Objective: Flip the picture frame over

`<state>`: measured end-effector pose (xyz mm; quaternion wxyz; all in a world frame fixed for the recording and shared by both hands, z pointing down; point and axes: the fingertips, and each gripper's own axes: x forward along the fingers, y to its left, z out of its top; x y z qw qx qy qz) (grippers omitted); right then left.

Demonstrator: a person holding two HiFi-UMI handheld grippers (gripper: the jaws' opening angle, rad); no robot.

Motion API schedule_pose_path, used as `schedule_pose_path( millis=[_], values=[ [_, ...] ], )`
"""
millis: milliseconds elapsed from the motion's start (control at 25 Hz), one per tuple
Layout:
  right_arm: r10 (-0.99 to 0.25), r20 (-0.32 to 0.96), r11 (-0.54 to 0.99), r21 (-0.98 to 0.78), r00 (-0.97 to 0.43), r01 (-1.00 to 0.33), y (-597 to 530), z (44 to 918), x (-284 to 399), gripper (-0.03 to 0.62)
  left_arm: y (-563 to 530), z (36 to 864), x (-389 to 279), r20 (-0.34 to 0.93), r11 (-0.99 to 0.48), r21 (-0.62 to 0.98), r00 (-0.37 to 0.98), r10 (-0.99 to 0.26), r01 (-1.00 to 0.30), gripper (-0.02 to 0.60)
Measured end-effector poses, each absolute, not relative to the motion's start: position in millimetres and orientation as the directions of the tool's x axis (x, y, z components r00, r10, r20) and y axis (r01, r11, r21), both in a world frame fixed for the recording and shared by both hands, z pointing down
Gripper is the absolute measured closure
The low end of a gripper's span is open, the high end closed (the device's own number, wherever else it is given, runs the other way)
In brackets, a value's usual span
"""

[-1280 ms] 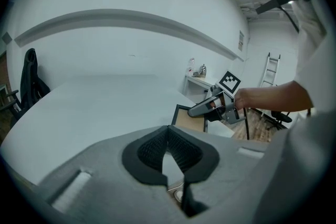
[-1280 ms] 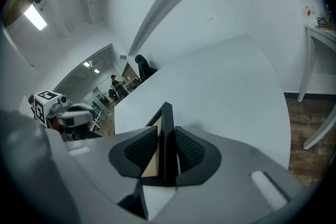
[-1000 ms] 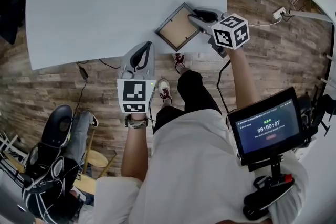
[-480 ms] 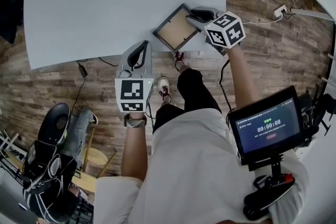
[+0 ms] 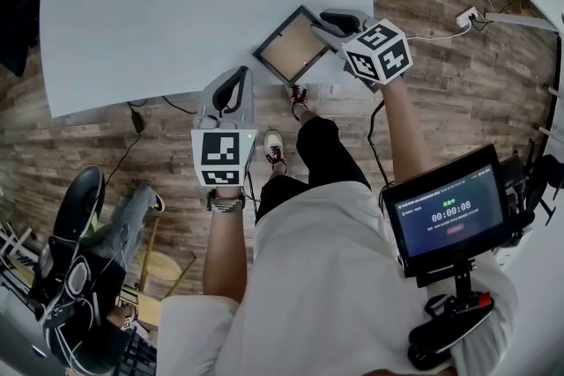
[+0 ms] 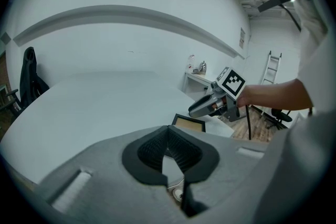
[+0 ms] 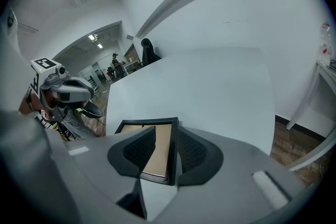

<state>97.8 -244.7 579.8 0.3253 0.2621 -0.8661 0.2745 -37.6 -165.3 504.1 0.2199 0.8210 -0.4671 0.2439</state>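
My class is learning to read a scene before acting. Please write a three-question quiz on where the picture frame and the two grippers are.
1. True or false: the picture frame lies in the middle of the white table.
2. What stands between the jaws of the right gripper? A) nothing B) an edge of the picture frame C) a mug
3. Which gripper has nothing between its jaws?

Key:
1. False. It lies at the table's near edge.
2. B
3. The left gripper.
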Motion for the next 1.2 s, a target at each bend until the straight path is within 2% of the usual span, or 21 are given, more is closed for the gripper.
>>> schedule_pose_path(
  millis=[440, 720, 1200],
  values=[
    [-0.414, 0.672, 0.704, -0.191, -0.614, -0.684, -229, 520, 115, 0.586, -163, 459, -22, 0.545, -0.489, 0.071, 0.445, -0.711, -0.869, 0.577],
    [-0.549, 0.605, 0.674, -0.088, -0.577, -0.733, -189, 434, 131, 0.591, -139, 381, -2, 0.451, -0.525, -0.021, 0.461, -0.764, -0.851, 0.577],
    [-0.679, 0.481, 0.628, -0.012, -0.555, -0.778, -206, 357, 133, 0.591, -182, 327, 8, 0.325, -0.572, -0.081, 0.520, -0.790, -0.816, 0.577]
  ],
)
